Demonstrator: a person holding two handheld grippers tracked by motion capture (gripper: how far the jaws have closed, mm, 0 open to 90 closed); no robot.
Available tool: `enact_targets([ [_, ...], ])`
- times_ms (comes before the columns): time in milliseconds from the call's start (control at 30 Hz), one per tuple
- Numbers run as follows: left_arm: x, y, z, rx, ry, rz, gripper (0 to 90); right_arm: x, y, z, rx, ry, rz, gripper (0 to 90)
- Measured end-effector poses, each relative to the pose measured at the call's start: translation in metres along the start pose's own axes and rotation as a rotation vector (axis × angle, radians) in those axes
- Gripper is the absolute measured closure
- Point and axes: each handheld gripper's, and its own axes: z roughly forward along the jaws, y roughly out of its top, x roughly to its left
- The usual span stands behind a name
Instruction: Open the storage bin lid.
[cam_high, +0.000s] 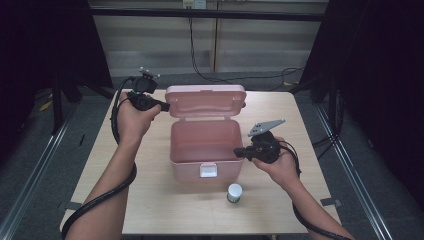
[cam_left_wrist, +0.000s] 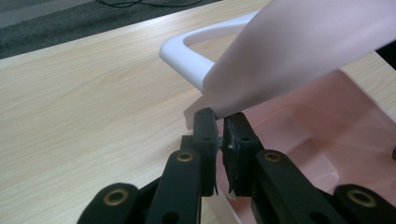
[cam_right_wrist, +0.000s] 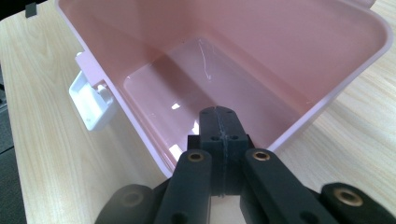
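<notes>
Grey floor and dark curtains ring a pale wooden table (cam_high: 150, 200), seen from the high view. On it stands a pink box (cam_high: 205, 150), open, its lid (cam_high: 206, 100) tilted up and back at the far side, a white latch (cam_high: 208, 170) on the near wall. Just in front of the box stands a small white-capped bottle (cam_high: 234, 192), apart from it. The left hand-held gripper (cam_high: 162, 106) is held up at the lid's left corner, its tips at the lid's edge. The right hand-held gripper (cam_high: 239, 151) sits at the box's right rim, its tip over the wall. A cable trails from each along the forearms.

From the left gripper view, the left hand-held gripper (cam_left_wrist: 223, 125) has its jaws pinched on the thin edge of the lid (cam_left_wrist: 299, 51), which rises slanting above them. A white handle (cam_left_wrist: 191, 53) curves out from behind the lid over the table (cam_left_wrist: 84, 107). The open box (cam_left_wrist: 336, 135) lies to the right below.

From the right gripper view, the right hand-held gripper (cam_right_wrist: 218, 120) is clenched tight, pads meeting with nothing between them, poised over the near rim of the box (cam_right_wrist: 289, 70), looking into its bare pink inside. The latch (cam_right_wrist: 91, 105) hangs on the outer wall at left, the table (cam_right_wrist: 56, 154) beneath.
</notes>
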Motion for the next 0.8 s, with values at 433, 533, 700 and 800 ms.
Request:
enact_targets([
  [433, 0.000, 0.009, 0.002, 0.020, 0.021, -0.012, 86.1, 0.004, -0.004, 0.010, 0.029, -0.005, -0.018, 90.0],
  [533, 0.000, 0.010, 0.003, 0.019, 0.029, -0.019, 86.3, 0.005, -0.004, 0.010, 0.031, -0.010, -0.027, 90.0],
  [700, 0.000, 0.014, 0.004, 0.028, 0.044, -0.013, 86.7, 0.006, -0.004, 0.010, 0.028, -0.014, -0.036, 90.0],
  [800, -0.001, 0.015, 0.005, 0.033, 0.056, -0.012, 86.9, 0.005, -0.005, 0.010, 0.019, -0.014, -0.035, 90.0],
])
